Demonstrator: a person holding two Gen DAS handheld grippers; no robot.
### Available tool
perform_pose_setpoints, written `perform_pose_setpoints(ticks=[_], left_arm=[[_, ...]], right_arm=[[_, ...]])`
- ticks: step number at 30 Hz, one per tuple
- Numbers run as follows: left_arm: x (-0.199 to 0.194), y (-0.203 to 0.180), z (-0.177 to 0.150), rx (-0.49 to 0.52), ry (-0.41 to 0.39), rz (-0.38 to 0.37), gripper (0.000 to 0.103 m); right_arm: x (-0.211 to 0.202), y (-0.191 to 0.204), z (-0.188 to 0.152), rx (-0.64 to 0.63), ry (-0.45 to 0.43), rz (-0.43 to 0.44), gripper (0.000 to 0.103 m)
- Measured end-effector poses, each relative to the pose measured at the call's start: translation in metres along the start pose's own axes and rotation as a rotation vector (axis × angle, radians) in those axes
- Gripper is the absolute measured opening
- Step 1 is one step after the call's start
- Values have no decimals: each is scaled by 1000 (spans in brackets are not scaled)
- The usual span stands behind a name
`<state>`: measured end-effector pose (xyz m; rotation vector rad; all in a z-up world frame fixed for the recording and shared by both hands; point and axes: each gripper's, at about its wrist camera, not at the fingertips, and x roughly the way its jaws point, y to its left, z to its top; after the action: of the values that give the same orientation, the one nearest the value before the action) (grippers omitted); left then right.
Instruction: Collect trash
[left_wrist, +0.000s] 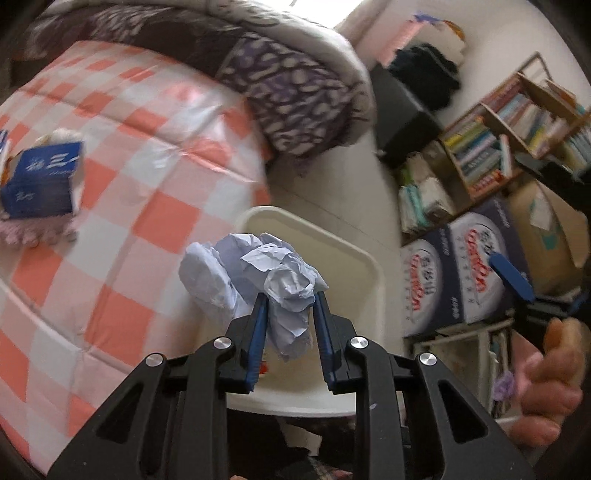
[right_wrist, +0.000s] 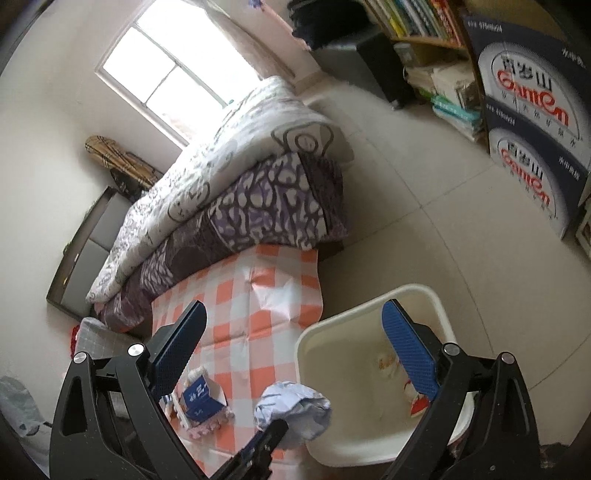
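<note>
My left gripper (left_wrist: 290, 301) is shut on a crumpled wad of pale paper (left_wrist: 255, 269) and holds it in the air over the edge of a cream trash bin (left_wrist: 364, 258) beside the bed. The wad also shows in the right wrist view (right_wrist: 295, 408), next to the bin (right_wrist: 369, 314). My right gripper (right_wrist: 293, 317) is open and empty, high above the bed edge and the bin; one of its fingers (left_wrist: 511, 275) shows at the right of the left wrist view. Some scraps (right_wrist: 415, 400) lie inside the bin. A blue and white carton (left_wrist: 42, 181) lies on the bed.
The bed has an orange checked cover (left_wrist: 147, 166) and folded purple and white quilts (right_wrist: 236, 184). Bookshelves (left_wrist: 517, 122) and stacked Ganten cartons (left_wrist: 454, 273) stand across the tiled floor (right_wrist: 424, 221). A black box (left_wrist: 402, 110) stands by the wall.
</note>
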<state>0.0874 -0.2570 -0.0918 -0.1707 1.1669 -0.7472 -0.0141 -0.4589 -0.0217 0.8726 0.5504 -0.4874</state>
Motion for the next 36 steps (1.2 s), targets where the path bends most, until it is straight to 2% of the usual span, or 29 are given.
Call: perform_pose_setpoints(ticks=[4, 6, 7, 8, 11, 14, 18, 21, 25, 28, 33, 36], left_arm=[[1, -25, -1, 53, 31, -89, 28], [4, -32, -2, 76, 51, -70, 54], [6, -34, -2, 84, 53, -51, 80], [5, -34, -2, 89, 46, -47, 82], [2, -27, 0, 108, 56, -43, 82], [-9, -10, 4, 135, 26, 30, 82], [-31, 29, 11, 194, -44, 226, 82], [-43, 66, 16, 218, -61, 358, 83], [-58, 134, 24, 278, -10, 568, 84], [-71, 180, 24, 331, 50, 688, 84], [-96, 261, 29, 413, 159, 836, 84], [-102, 300, 36, 437, 226, 883, 84]], right_arm=[[-14, -4, 11, -6, -85, -34, 92], [-20, -6, 15, -16, -124, -59, 92], [-21, -5, 16, -22, -138, -70, 92], [-22, -5, 17, -26, -144, -77, 92], [-16, 1, 14, -43, -126, -74, 92], [-7, 14, 6, -79, -95, -67, 92], [3, 39, -10, -159, -66, -68, 94], [15, 58, -24, -215, -22, -67, 95], [35, 89, -47, -322, 39, -77, 95], [49, 109, -66, -389, 81, -82, 95], [74, 137, -96, -469, 171, -74, 95], [88, 154, -116, -527, 221, -71, 95]])
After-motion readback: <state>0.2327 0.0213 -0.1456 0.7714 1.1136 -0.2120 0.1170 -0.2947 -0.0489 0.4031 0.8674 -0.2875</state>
